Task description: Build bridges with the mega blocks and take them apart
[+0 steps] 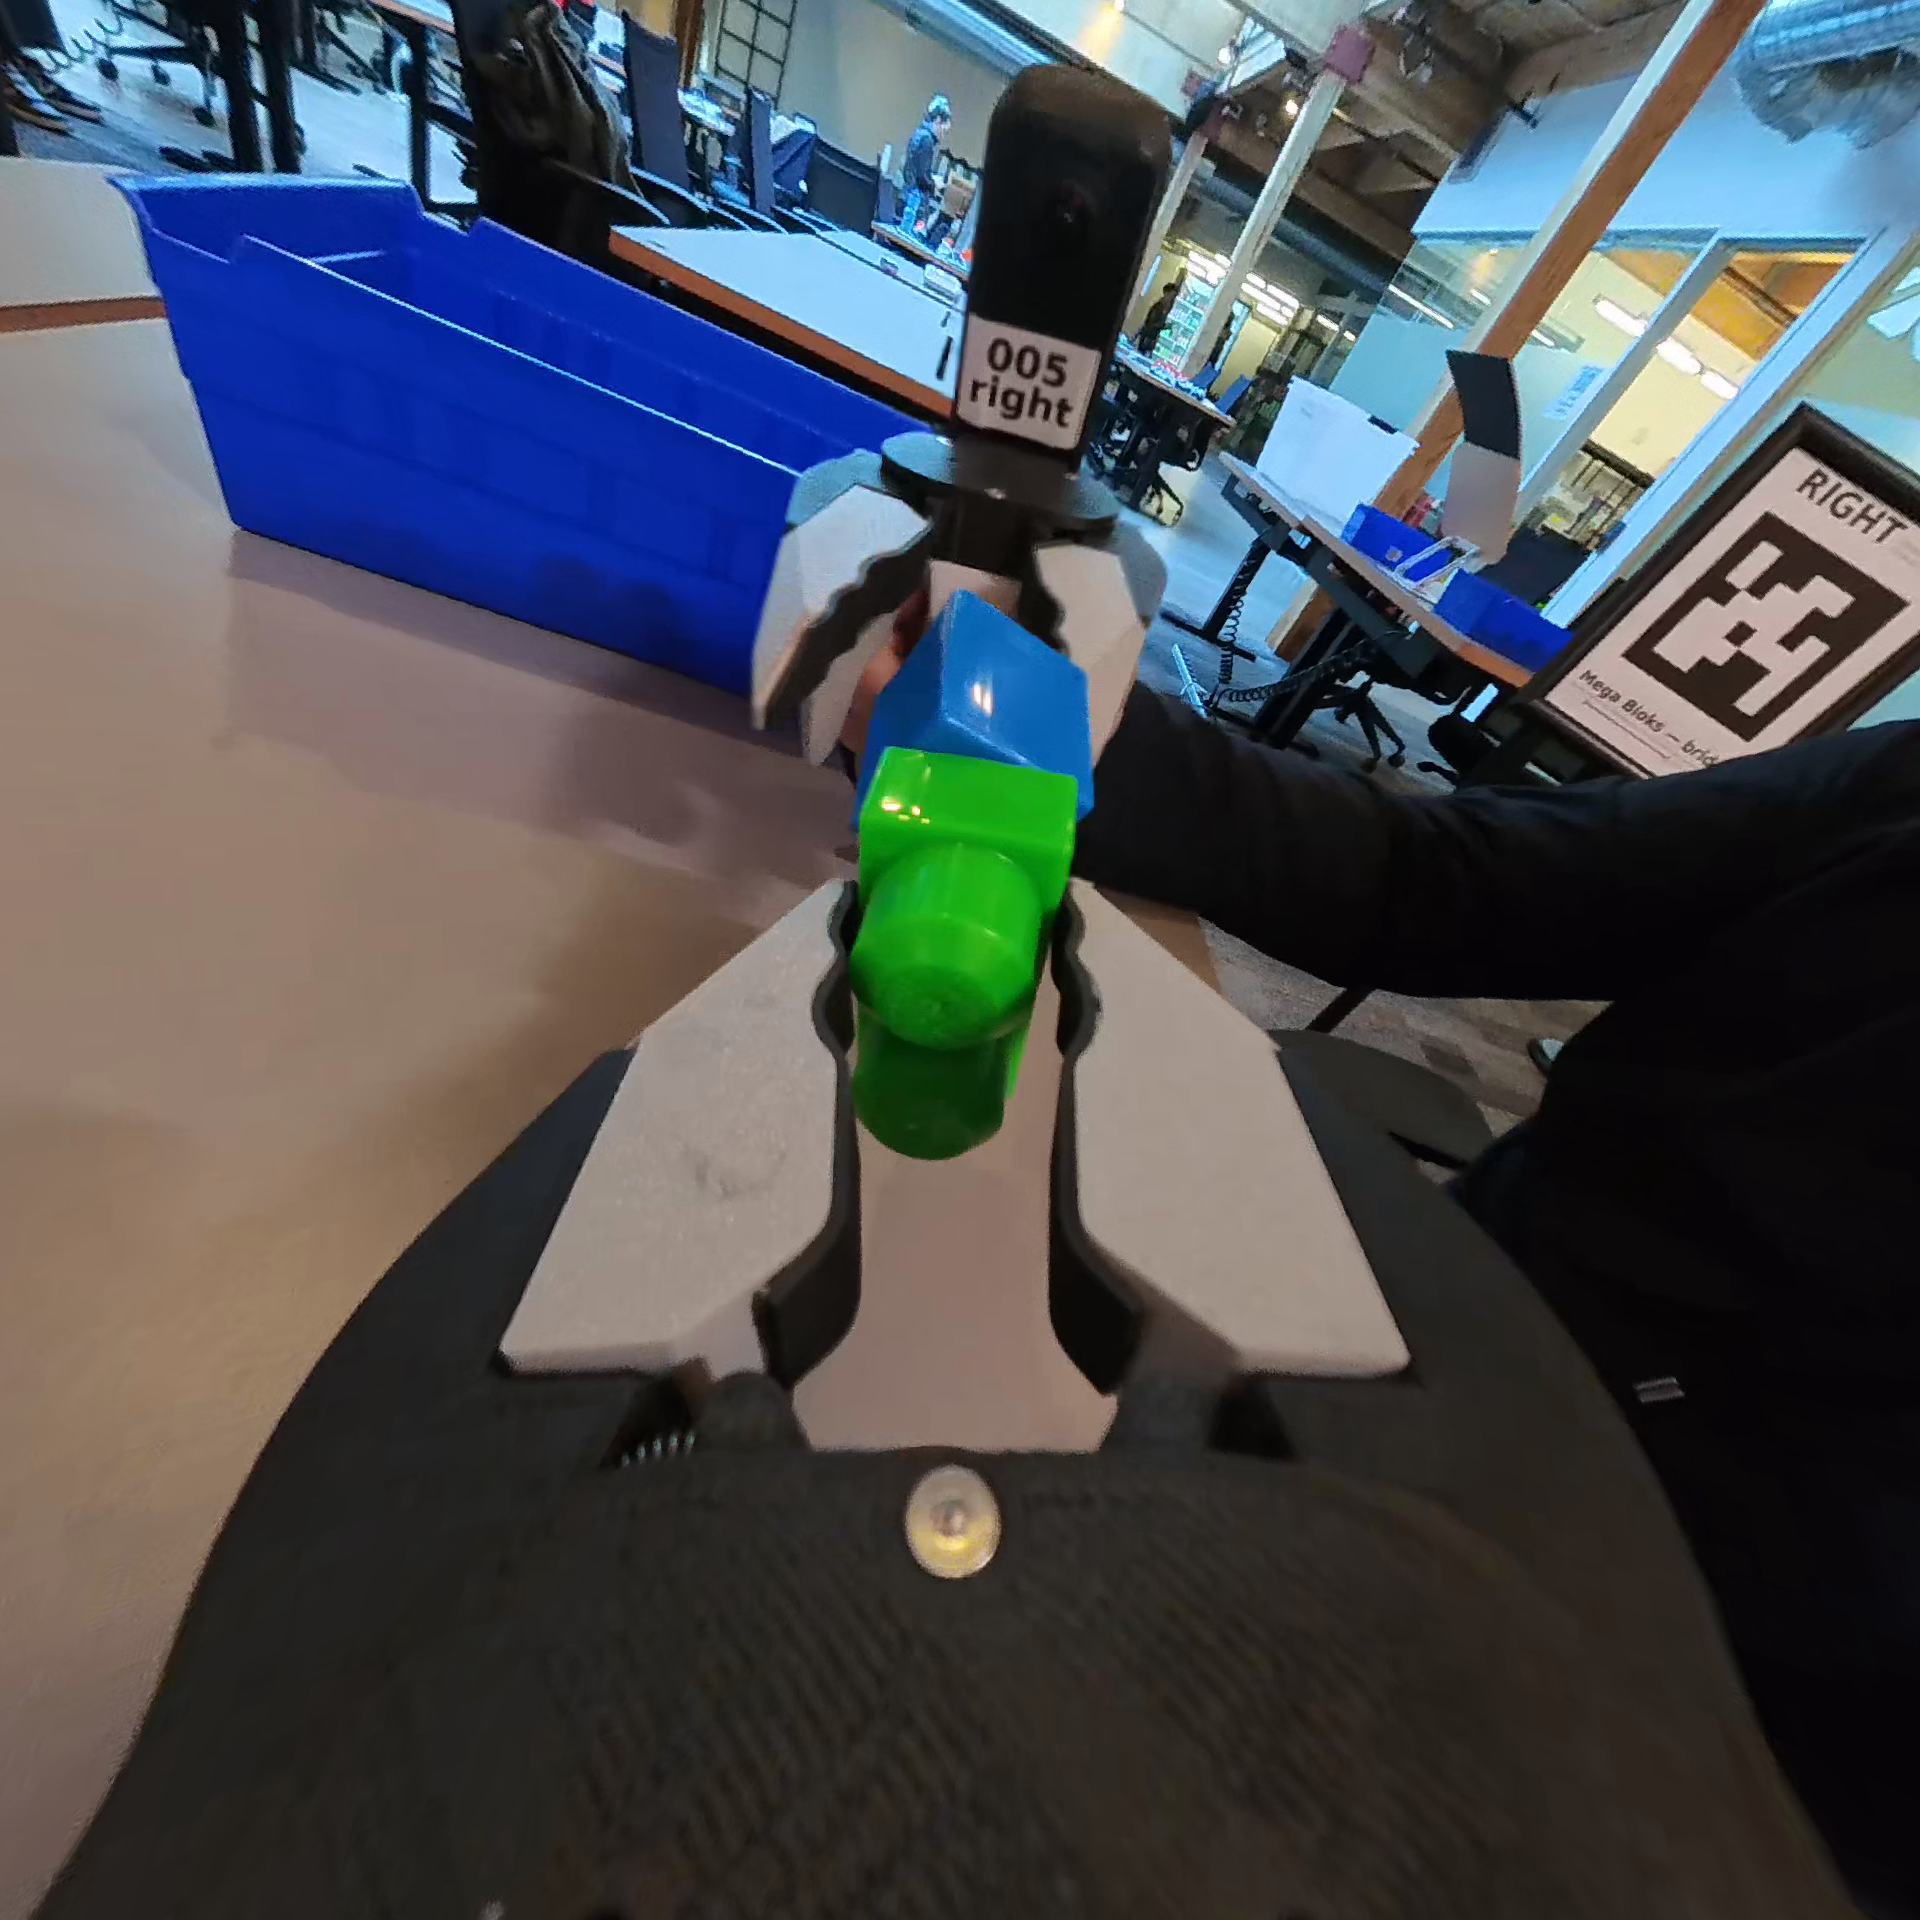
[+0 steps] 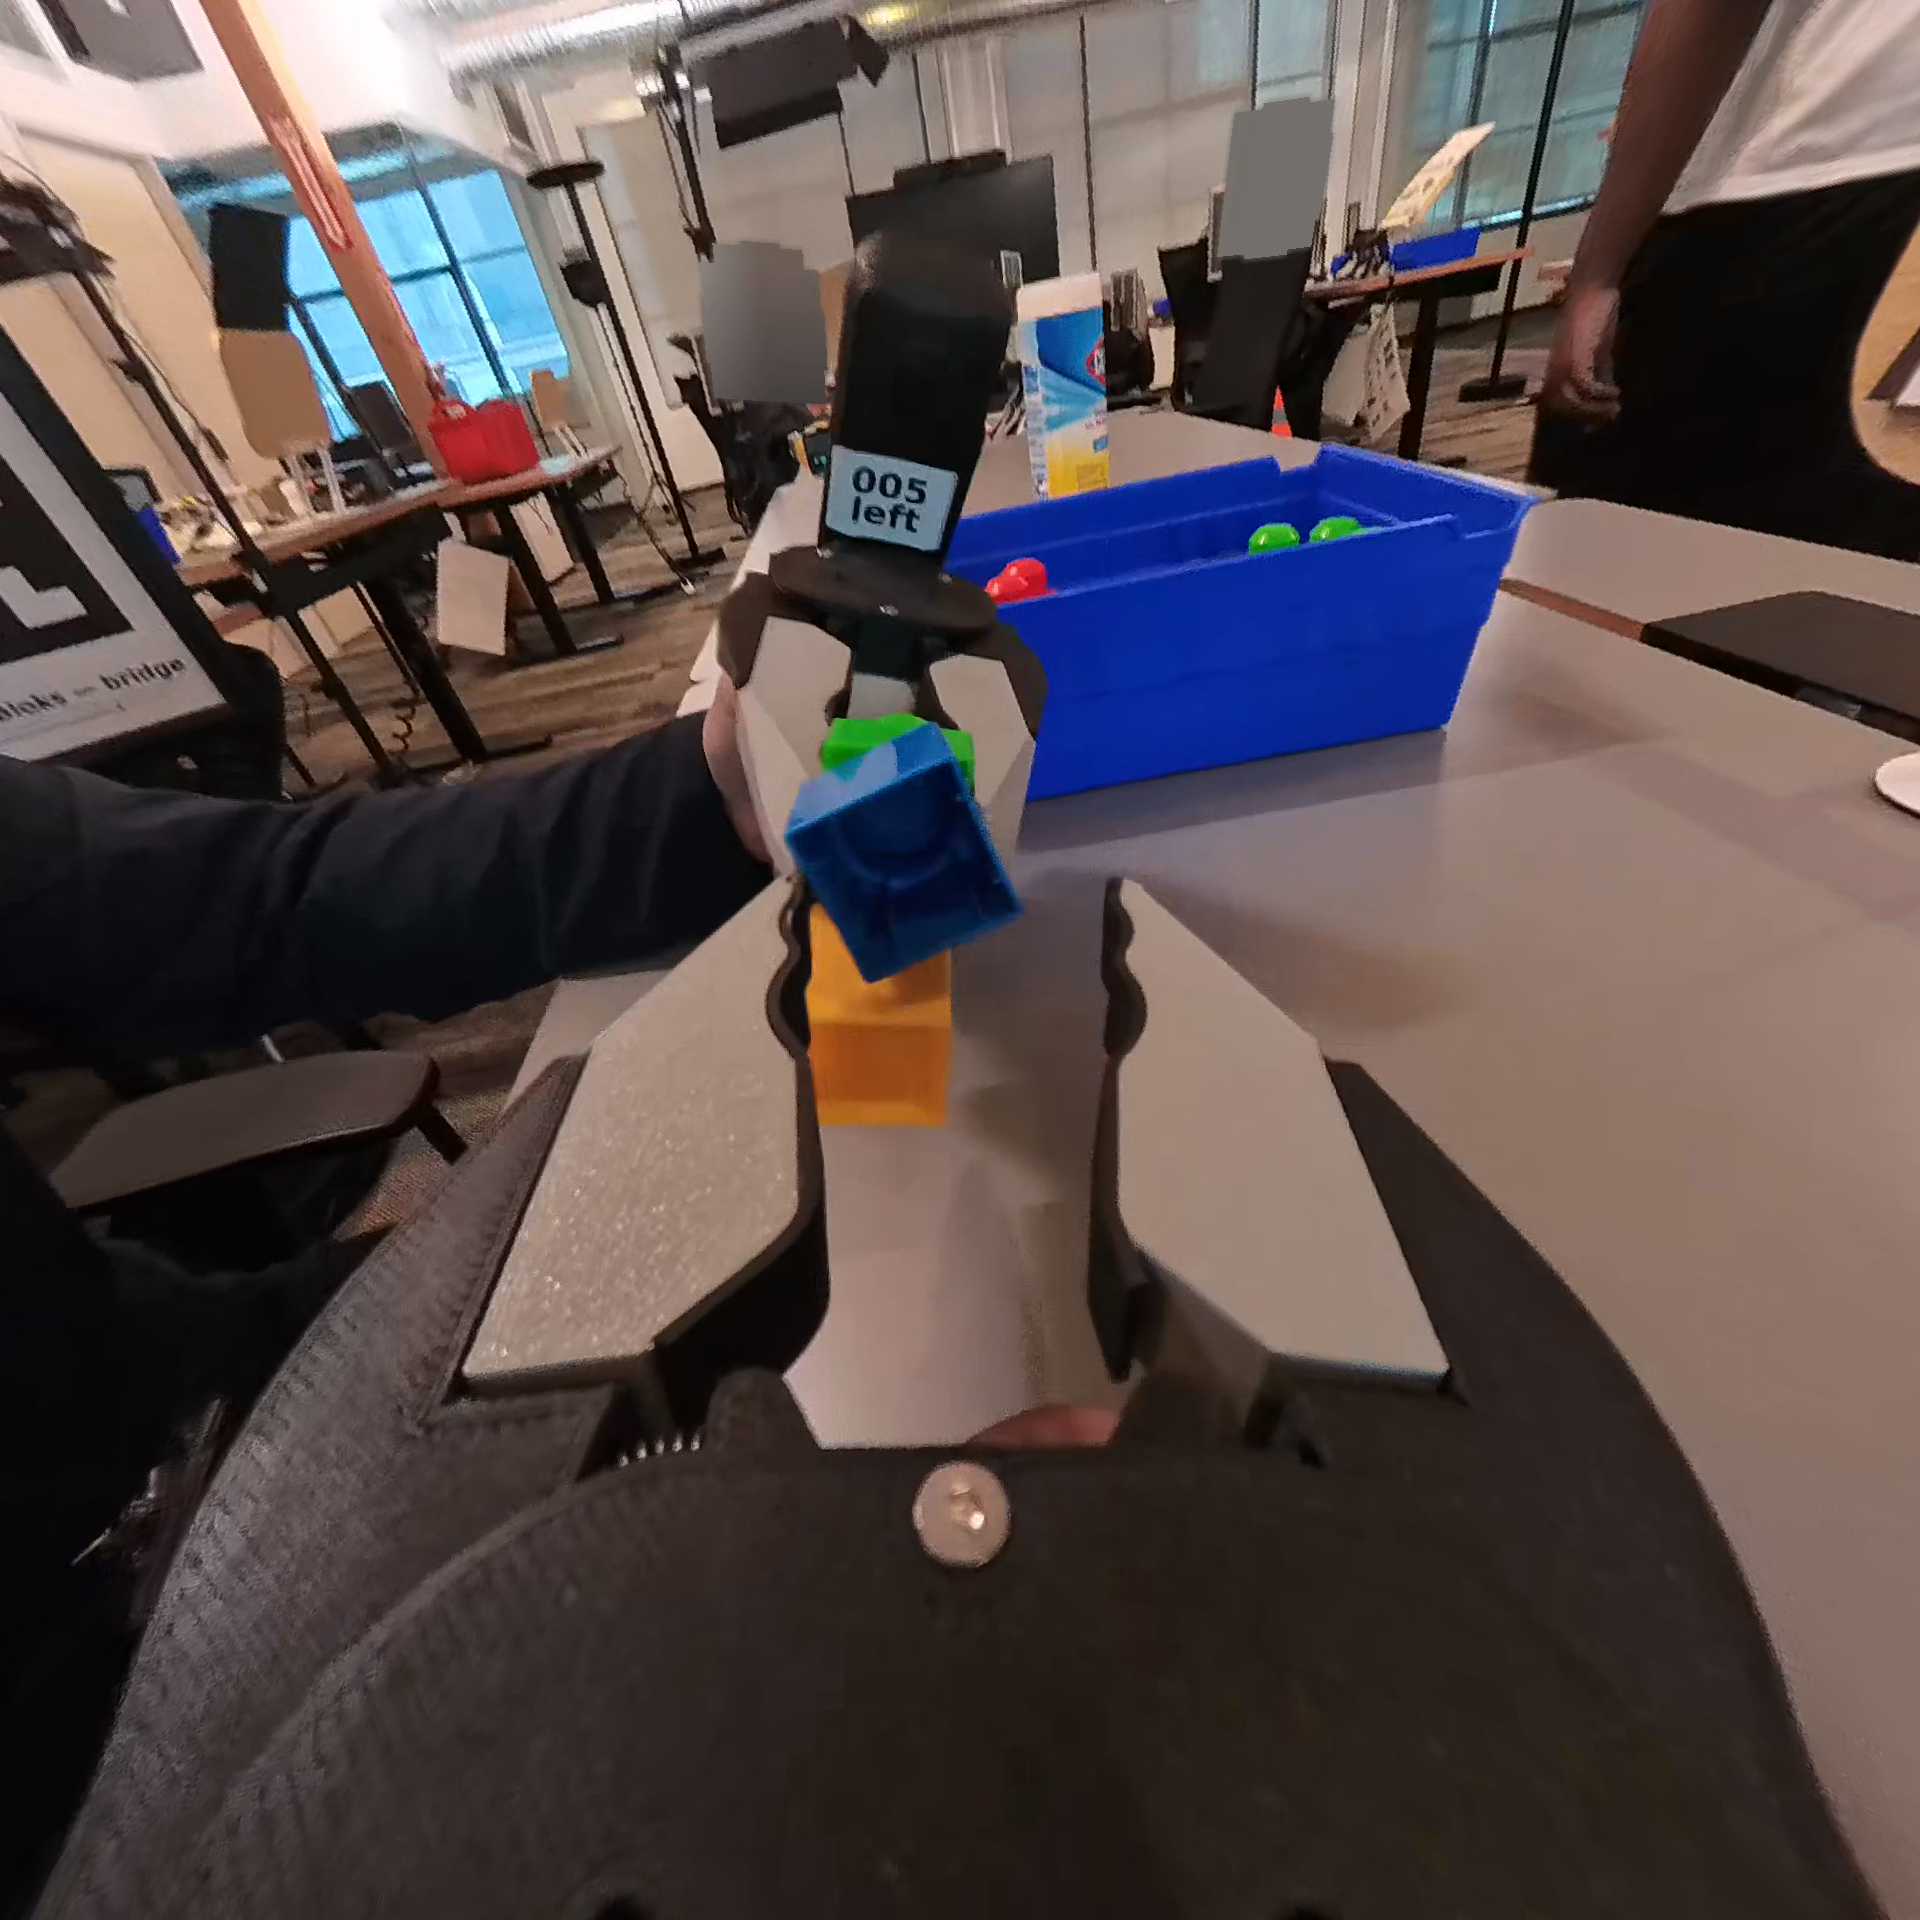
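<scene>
each gripper (image 1: 951,935) had a black ribbed body, pale grey angular fingers (image 1: 686,1143) with wavy black inner pads, and one silver screw (image 1: 951,1522) at the centre. the right gripper (image 2: 956,935) was built alike, with a small spring (image 2: 665,1444) showing near the finger base. a black upright camera (image 1: 1070,208) with a white label stood on it. the person wore dark long sleeves (image 1: 1455,883).

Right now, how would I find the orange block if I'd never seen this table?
Find the big blue bin on the grey table. In front of it, look between the near gripper's open fingers, below the blue block. The orange block is the only orange piece.
</scene>
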The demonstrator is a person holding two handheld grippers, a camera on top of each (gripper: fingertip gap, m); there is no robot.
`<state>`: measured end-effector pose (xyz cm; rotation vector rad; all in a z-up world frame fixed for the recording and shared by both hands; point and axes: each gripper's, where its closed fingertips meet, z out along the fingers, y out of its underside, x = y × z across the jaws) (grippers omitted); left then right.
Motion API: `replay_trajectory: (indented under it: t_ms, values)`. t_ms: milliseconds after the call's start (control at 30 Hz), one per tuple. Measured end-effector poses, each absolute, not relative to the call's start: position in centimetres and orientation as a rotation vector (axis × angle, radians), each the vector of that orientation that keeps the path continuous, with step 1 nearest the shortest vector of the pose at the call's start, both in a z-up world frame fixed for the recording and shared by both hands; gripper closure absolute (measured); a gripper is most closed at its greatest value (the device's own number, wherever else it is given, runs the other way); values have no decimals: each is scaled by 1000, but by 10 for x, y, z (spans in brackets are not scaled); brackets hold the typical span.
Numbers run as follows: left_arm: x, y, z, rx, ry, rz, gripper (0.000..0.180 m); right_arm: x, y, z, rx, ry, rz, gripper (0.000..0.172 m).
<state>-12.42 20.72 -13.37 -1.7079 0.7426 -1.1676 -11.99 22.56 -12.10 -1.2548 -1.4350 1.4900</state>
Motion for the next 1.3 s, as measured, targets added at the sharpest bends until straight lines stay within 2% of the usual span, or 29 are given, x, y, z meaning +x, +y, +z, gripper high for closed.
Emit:
replay_trajectory:
  t_ms: [100,167,300,400,467,633,867,933,1067,1300]
  values:
    - [-118,203,-142,-1737,805,-1138,146,-122,223,-122,-1256,-1432,1528,118]
    - [-114,203,-146,-1754,827,-1115,146,-120,219,-121,-1239,-1448,1560,131]
    - [-114,201,-147,-1758,842,-1120,146,-121,217,-121,-1241,-1456,1586,132]
    - [-110,198,-153,-1781,877,-1104,147,-122,212,-123,-1271,-1464,1647,120]
    - [-108,196,-156,-1793,895,-1111,147,-121,208,-124,-1253,-1497,1661,127]
    - [-110,199,-153,-1777,884,-1075,147,-120,207,-126,-1254,-1536,1591,130]
    - [-122,224,-160,-1729,988,-453,147,-123,226,-131,-1463,-1371,1800,132]
    - [-118,219,-164,-1754,993,-554,147,-120,232,-125,-1472,-1305,1880,140]
    - [-120,217,-154,-1750,899,-751,147,-113,239,-113,-1404,-1272,1846,140]
    - [-129,225,-155,-1783,817,-781,147,-119,237,-113,-1325,-1339,1608,140]
